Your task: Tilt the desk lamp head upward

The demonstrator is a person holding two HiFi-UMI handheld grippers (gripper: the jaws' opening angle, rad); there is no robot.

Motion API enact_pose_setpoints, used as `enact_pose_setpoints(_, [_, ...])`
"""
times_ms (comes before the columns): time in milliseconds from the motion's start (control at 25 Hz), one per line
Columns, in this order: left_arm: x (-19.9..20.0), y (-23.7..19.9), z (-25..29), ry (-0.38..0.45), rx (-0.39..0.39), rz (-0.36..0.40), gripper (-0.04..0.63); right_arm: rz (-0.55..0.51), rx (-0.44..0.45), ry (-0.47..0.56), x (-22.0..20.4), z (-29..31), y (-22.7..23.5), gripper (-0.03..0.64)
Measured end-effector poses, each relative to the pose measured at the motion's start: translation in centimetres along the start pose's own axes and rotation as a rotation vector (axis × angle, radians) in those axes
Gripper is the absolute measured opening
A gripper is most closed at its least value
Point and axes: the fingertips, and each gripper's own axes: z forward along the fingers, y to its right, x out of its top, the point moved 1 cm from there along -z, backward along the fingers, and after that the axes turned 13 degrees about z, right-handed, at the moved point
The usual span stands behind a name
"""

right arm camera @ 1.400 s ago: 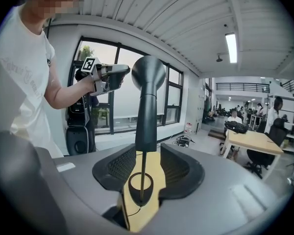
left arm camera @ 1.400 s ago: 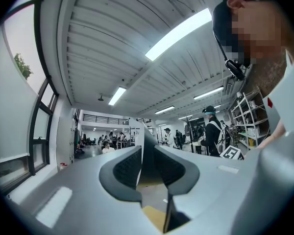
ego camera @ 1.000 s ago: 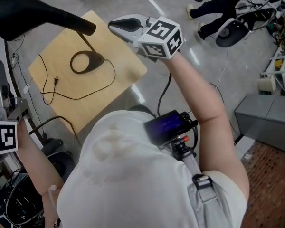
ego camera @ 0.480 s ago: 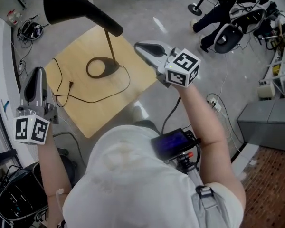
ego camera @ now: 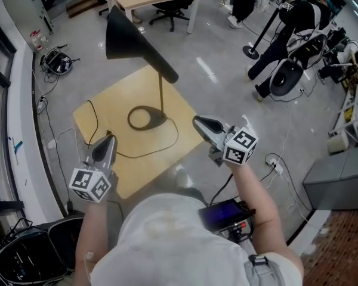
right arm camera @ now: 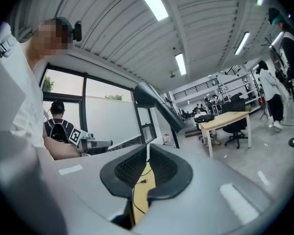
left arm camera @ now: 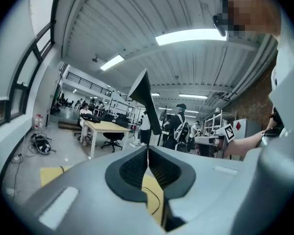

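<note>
One desk lamp (ego camera: 131,43) upright on one wooden table (ego camera: 116,97). Two grippers near table, apart from lamp: left gripper (ego camera: 107,142) jaws just closed together, empty; right gripper (ego camera: 201,124) jaws together, empty.

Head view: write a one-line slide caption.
Desk lamp on wooden table; left gripper and right gripper, shut and empty, held short of it.
</note>
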Motion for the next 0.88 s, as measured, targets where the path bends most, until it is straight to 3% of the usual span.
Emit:
enact_pose_setpoints(160, [-2.2, 2.2, -0.9, -0.005, -0.050, -0.077, 0.002, 0.043, 0.018, 0.010, -2.8, -0.3, -1.4, 0.029])
enact_pose_setpoints(400, [-5.3, 6.3, -2.5, -0.059, -0.173, -0.052, 0.001, 0.062, 0.063, 0.034, -5.9, -0.1, -4.1, 0.029])
enact_pose_setpoints(880, [-7.3, 7.9, -3.5, -0.089, -0.187, -0.045, 0.002, 0.078, 0.042, 0.013, -9.0, -1.3, -5.9, 0.029])
